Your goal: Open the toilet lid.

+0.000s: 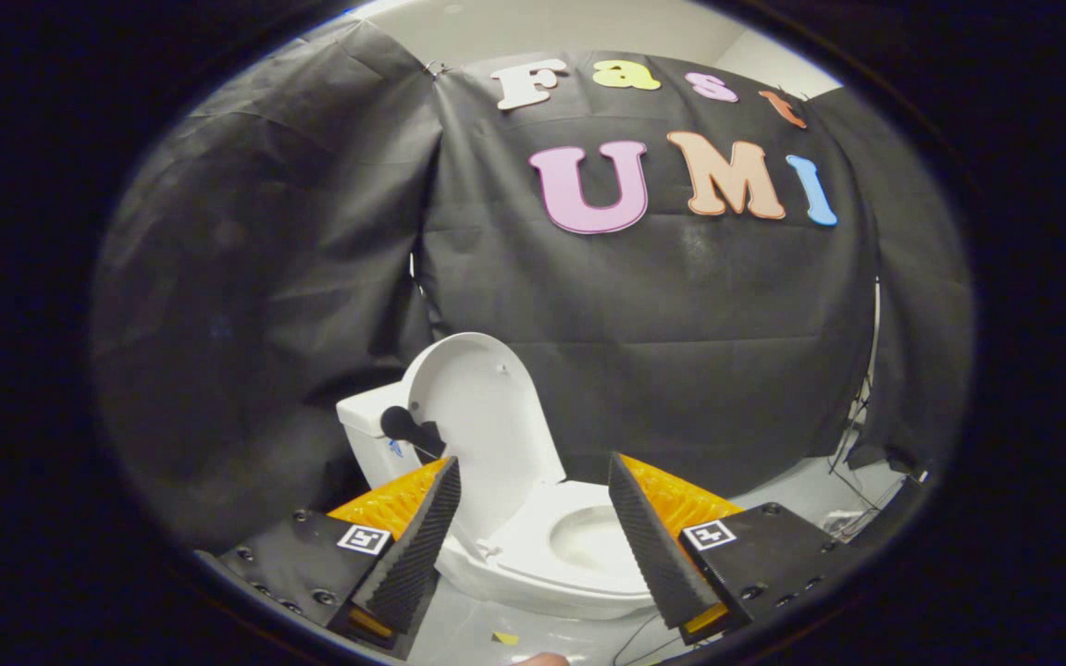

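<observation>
In the gripper view the gripper [533,518] has its fingers spread apart, holding nothing. Beyond them the toilet [551,555] stands with its lid [477,416] upright against the tank [366,425]. The lid looks stiff, smooth and light; its free rim is the place to take hold.

White toilet lid [482,416] stands raised upright against the tank, bowl exposed.

The toilet [579,546] stands on the floor [811,490] before the booth wall [663,324]; its lid [482,416] stands raised behind the bowl, against the tank [368,421].
</observation>
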{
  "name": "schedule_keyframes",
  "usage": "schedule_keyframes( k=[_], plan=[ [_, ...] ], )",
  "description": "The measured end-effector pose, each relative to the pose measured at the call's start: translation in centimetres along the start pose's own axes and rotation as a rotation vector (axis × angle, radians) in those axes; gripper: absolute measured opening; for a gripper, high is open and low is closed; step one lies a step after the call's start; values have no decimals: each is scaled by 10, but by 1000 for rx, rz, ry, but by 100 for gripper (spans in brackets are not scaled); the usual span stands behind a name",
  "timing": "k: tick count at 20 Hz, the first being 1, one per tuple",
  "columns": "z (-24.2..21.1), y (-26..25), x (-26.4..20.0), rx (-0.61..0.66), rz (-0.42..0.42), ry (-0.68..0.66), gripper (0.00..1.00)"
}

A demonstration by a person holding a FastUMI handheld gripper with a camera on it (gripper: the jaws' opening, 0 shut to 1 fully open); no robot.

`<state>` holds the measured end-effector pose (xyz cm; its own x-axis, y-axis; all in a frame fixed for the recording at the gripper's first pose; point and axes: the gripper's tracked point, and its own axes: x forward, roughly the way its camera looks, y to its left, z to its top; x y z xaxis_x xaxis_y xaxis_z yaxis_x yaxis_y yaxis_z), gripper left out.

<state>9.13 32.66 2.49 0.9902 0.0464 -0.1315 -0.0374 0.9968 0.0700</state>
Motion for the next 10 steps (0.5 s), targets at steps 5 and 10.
schedule_keyframes(
  k=[5, 10],
  plan=[
    [-5, -28, -10, -38, -29, -19, 99],
    [-40, -34, -13, 13, -48, 9, 99]
  ],
)
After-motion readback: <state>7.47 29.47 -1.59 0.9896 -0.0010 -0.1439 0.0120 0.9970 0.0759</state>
